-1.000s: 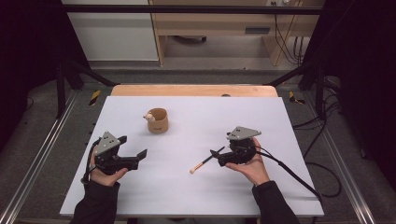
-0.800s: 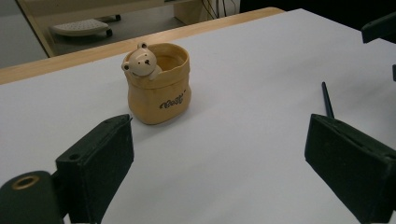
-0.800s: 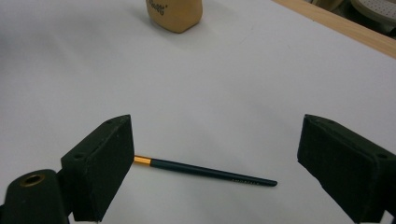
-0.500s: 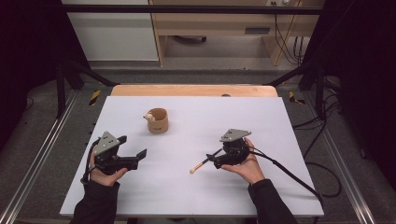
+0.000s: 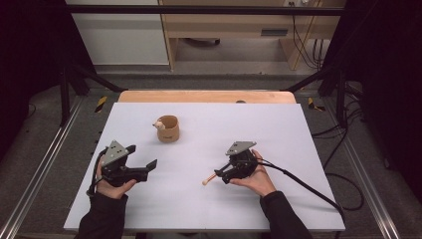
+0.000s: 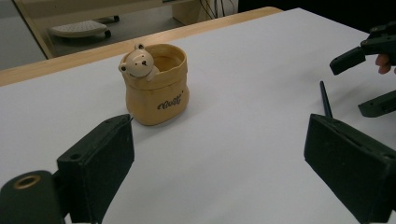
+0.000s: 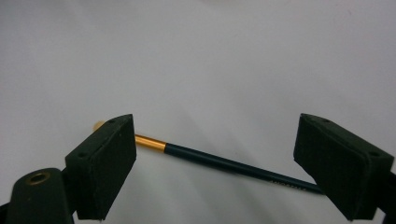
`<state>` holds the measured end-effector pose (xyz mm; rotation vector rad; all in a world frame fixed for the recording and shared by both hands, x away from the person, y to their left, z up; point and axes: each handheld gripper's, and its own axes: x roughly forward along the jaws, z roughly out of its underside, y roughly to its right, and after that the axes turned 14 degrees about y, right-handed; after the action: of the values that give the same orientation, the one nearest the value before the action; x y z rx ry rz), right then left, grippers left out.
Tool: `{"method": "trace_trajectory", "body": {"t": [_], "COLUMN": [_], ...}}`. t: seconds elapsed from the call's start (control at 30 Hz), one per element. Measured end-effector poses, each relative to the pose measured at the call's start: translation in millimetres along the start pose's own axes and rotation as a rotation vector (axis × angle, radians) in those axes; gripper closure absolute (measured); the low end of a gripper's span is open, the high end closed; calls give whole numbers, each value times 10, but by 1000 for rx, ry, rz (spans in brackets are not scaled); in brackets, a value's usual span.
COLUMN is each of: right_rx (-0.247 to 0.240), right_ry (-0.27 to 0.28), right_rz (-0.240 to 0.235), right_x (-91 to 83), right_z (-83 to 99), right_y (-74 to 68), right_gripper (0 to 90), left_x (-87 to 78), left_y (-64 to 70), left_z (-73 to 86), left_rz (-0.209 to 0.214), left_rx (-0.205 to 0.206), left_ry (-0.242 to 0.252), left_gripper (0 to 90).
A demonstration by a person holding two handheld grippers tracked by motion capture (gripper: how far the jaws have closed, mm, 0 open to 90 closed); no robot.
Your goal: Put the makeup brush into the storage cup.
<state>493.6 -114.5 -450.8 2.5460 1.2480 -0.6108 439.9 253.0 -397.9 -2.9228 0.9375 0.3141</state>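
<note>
A tan pot (image 5: 167, 128) with a small bear figure on its rim stands upright on the white table (image 5: 278, 129), left of the middle. A thin brush (image 7: 224, 161), with a dark blue shaft, gold ferrule and pale tip, lies flat on the table. My right gripper (image 7: 219, 163) is open, its jaws straddling the brush without touching it. In the high view the right gripper (image 5: 220, 175) sits low over the brush (image 5: 207, 179). My left gripper (image 5: 148, 168) is open and holds nothing. It faces the pot (image 6: 156, 86) from a short way off.
The left gripper view also takes in the other gripper (image 6: 371, 74) and the dark end of the brush (image 6: 324, 99) at its right. A wooden strip (image 5: 206, 96) edges the table's far side. Dark frame rails run along both sides, and a cable (image 5: 308, 186) trails right.
My right gripper has slid left and lowered over the brush, so its jaws now stand on either side of the shaft. The left gripper and the pot have stayed put.
</note>
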Motion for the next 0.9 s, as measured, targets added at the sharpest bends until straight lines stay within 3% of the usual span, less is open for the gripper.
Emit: {"method": "trace_trajectory", "body": {"t": [0.37,0.7,0.9], "right_rx": [-4,-13,-7], "right_ry": [-43,-93,-98], "right_rz": [-45,-52,-52], "right_x": [177,261,237], "right_z": [119,193,182], "right_y": [-10,-11,-26], "right_gripper": [176,225,338], "left_x": [5,14,8], "left_y": [-4,2,7], "left_z": [2,8,5], "left_rz": [3,10,10], "left_rx": [-4,-2,-8], "left_ry": [3,-4,4], "left_gripper": [79,78,76]}}
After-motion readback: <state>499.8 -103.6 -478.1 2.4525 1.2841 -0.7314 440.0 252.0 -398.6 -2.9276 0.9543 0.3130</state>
